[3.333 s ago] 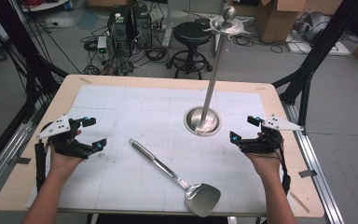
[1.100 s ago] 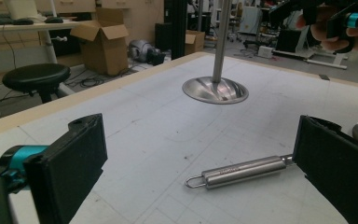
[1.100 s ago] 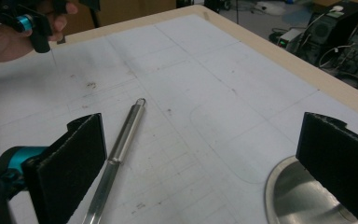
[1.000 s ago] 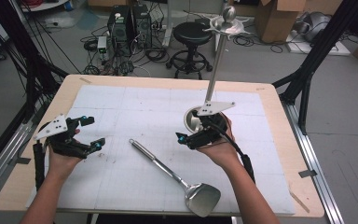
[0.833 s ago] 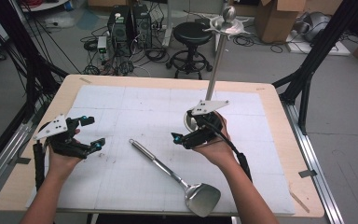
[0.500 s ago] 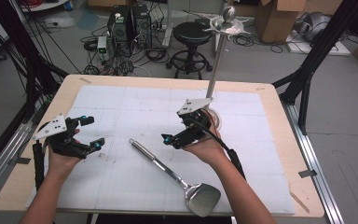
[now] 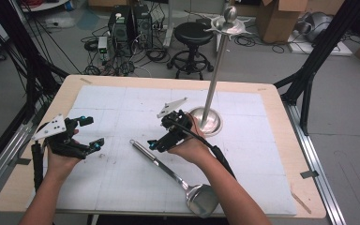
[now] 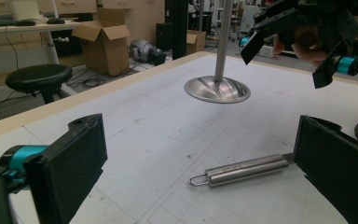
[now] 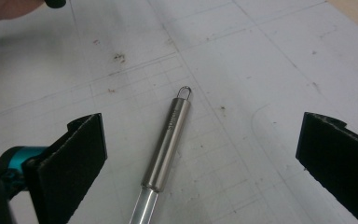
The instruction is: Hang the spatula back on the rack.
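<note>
In the high view the spatula [image 7: 176, 176] lies flat on the white mat [image 7: 122, 108], its handle pointing up and to the left and its blade near the table's front edge. The right gripper [image 7: 161, 136] hangs just above the handle end, jaws apart, with nothing between them. The left gripper [image 7: 90, 133] sits well off to the left, also with jaws apart and empty, its hand resting at the mat's edge. The stand [image 7: 206, 119], a tall steel pole on a round base with hooks at the top, rises just beside the right hand, and no utensil hangs on it. In the left gripper view the jaws stand wide apart, the handle [image 8: 242, 170] lies on the mat between them farther off, and the right gripper [image 8: 303, 51] hovers above it in front of the stand's base [image 8: 216, 89]. In the right gripper view the jaws are wide apart and the handle [image 9: 168, 142], with its small wire loop at the tip, lies on the mat between them, untouched. By the look of it the work is at its start: the reach to the spatula is nearly made, while gripping, lifting and probably hanging it by the loop on the stand are all left to do.
</note>
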The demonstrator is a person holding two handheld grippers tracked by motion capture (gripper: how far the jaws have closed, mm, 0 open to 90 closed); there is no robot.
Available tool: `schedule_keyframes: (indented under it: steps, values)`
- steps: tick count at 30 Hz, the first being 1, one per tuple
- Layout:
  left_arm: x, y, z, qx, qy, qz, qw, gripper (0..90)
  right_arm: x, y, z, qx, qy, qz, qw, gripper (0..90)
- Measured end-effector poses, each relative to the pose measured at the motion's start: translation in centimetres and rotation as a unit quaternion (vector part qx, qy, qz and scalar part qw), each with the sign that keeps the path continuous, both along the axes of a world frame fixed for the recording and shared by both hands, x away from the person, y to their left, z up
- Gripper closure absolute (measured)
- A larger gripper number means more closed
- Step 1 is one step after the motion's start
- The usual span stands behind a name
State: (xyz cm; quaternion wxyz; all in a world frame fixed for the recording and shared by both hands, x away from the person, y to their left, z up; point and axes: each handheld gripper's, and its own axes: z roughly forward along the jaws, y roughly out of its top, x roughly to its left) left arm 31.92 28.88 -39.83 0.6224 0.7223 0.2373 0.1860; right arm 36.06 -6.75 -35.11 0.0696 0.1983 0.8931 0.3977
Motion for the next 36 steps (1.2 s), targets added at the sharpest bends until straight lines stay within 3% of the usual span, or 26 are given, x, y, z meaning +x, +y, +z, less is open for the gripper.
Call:
schedule_keyframes:
  steps: [9,10,13,14,15,19,23,27,29,36]
  values:
    - [0.0,0.0,0.0,0.001,-0.001,-0.001,1.0,3.5,0.3,1.4,-1.4,-0.036,0.02,0.001,0.9991,3.1]
    - [0.0,-0.1,0.0,0.001,-0.002,-0.001,1.0,3.6,0.4,1.6,-1.7,-0.045,0.031,-0.004,0.9985,3.5]
    - [0.0,-0.1,0.0,0.002,-0.001,-0.001,1.0,3.5,0.6,1.8,-2.0,-0.05,0.03,0.0,0.9983,3.7]
    - [0.0,0.0,0.0,0.002,-0.001,-0.001,1.0,3.5,0.4,2.0,-2.1,-0.067,0.049,-0.015,0.9964,4.7]
    - [0.0,0.0,0.0,0.004,-0.002,0.001,1.0,3.6,0.7,2.2,-2.4,-0.065,0.039,-0.003,0.9971,4.8]
    - [0.0,-0.1,0.0,0.005,-0.001,0.001,1.0,3.5,0.6,2.9,-3.1,-0.083,0.05,0.007,0.9952,5.1]
    - [-0.1,-0.1,0.0,0.006,-0.002,0.002,1.0,3.5,0.4,3.6,-3.7,-0.105,0.055,0.009,0.9929,14.6]
    - [-0.1,-0.1,0.1,0.006,-0.004,0.0,1.0,3.5,0.4,4.0,-4.2,-0.116,0.061,0.01,0.9914,15.6]
    - [-0.1,-0.1,0.1,0.007,-0.003,0.0,1.0,3.5,0.4,4.3,-4.5,-0.128,0.066,0.012,0.9896,21.5]
    - [-0.2,-0.1,0.1,0.006,-0.005,0.001,1.0,3.5,0.2,4.8,-5.0,-0.143,0.075,0.016,0.9867,27.6]
